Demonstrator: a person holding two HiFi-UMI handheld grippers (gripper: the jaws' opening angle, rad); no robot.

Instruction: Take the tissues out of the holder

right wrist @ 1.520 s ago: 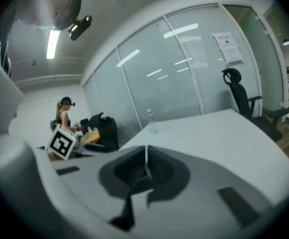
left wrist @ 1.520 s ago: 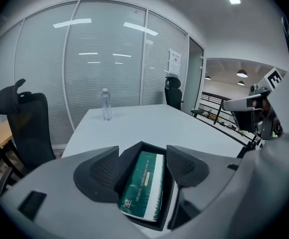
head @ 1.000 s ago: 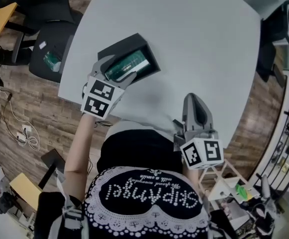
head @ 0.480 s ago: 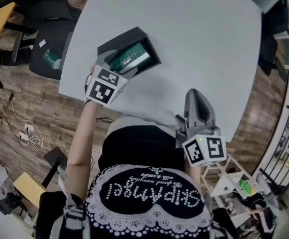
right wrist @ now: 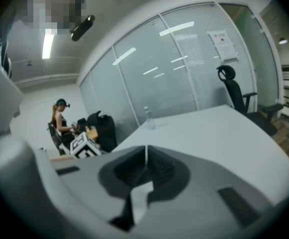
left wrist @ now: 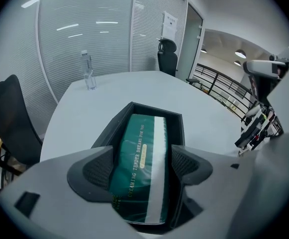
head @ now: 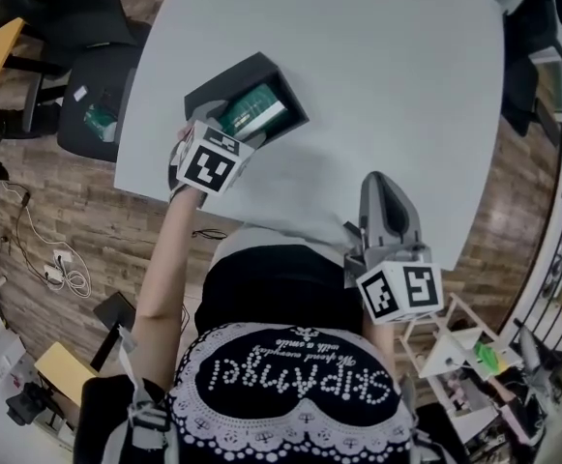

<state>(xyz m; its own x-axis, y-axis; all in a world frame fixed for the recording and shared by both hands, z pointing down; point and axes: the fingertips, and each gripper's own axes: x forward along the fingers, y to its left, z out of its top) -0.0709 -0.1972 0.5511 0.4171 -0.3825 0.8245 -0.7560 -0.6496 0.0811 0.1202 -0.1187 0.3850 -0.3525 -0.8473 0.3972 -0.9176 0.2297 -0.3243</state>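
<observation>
A black open-topped holder [head: 224, 77] [left wrist: 133, 107] stands near the left edge of the white table [head: 387, 66]. Inside it lies a green tissue pack with a white stripe [head: 254, 110] [left wrist: 143, 133]. My left gripper [head: 232, 129] [left wrist: 142, 166] reaches over the near end of the holder. Its jaws stand wide, one on each side of the pack, and a thin gap shows at the right pad. My right gripper [head: 385, 201] [right wrist: 145, 158] hangs near the table's front edge with its jaws together and nothing in them.
A clear water bottle [left wrist: 88, 76] [right wrist: 149, 118] stands at the far side of the table. Office chairs [head: 92, 114] [left wrist: 166, 54] [right wrist: 236, 96] surround it. A person [right wrist: 59, 118] sits far off at the left of the right gripper view.
My left gripper has slid forward over the near end of the holder, now straddling the pack. The right gripper has hardly moved.
</observation>
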